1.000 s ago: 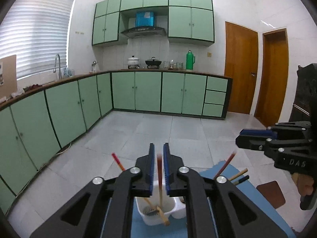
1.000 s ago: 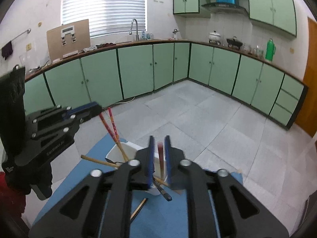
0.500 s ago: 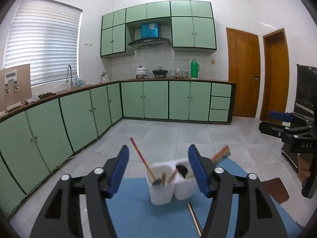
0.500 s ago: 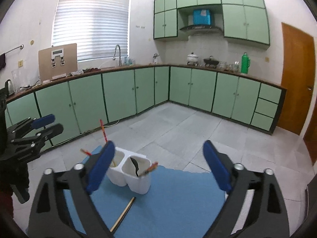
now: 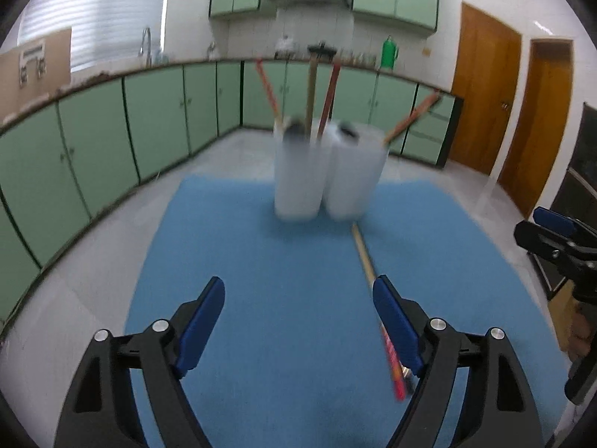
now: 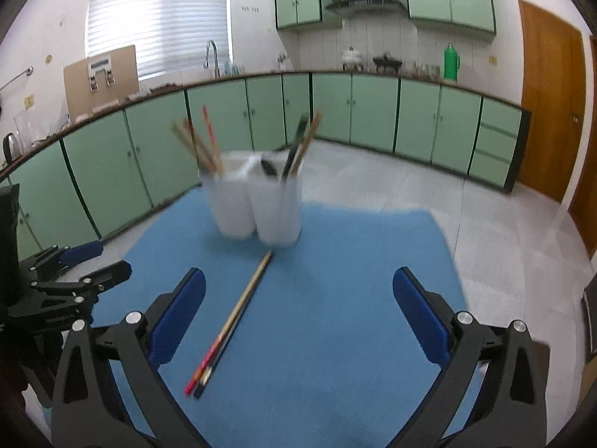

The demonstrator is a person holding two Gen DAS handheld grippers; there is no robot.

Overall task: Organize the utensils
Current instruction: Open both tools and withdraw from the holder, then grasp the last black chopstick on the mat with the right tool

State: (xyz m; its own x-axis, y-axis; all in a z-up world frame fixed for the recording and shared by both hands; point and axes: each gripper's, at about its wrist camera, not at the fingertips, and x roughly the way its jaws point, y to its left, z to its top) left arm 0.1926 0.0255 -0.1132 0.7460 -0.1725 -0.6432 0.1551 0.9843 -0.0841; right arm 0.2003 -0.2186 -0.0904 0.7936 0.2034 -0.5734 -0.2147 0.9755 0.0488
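Observation:
A white two-compartment utensil holder (image 5: pixel 328 171) (image 6: pixel 257 205) stands upright on a blue mat (image 5: pixel 283 298) (image 6: pixel 335 317), with several chopsticks and a dark spoon standing in it. A pair of chopsticks (image 5: pixel 377 298) (image 6: pixel 231 324) lies flat on the mat in front of the holder. My left gripper (image 5: pixel 298 321) is open and empty, low over the mat, with the chopsticks beside its right finger. My right gripper (image 6: pixel 298 313) is open and empty, with the chopsticks near its left finger. Each gripper shows at the edge of the other's view.
The mat lies on a pale table. Green kitchen cabinets (image 6: pixel 373 115) with a worktop run around the room behind it. Two brown doors (image 5: pixel 485 97) stand at the right. A green flask (image 6: pixel 450 62) and pots sit on the far worktop.
Both grippers were shut on a chopstick over the holder a second ago, then opened. Both have since dropped lower and nearer the mat.

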